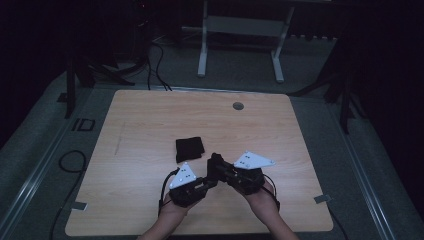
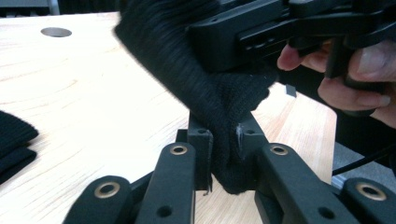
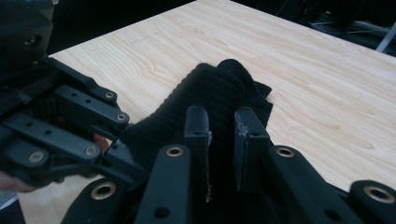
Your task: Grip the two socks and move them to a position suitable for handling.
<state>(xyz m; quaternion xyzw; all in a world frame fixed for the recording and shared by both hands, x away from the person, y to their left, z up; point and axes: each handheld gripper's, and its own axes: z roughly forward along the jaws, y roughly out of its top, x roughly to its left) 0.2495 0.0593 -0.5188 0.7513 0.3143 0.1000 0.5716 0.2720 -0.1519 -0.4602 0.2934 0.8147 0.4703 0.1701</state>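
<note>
- Held between both grippers above the near middle of the pale wooden table [image 1: 150, 120]: a black ribbed knit cloth [image 2: 205, 88].
- Left gripper [image 2: 223, 140] pinching a bunched end of that cloth, jaws pressed onto it.
- Right gripper [image 3: 219, 126] clamped on the cloth's other end, fabric between its near-closed jaws.
- Lying flat just beyond the grippers: a second black folded cloth [image 1: 189, 149].

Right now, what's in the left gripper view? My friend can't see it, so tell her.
Two black jaws pinch a black knitted cloth that stretches up to the other gripper, held by a hand. Underneath is a light wooden table with a small round hole, and a folded black cloth lies at the left edge.
</note>
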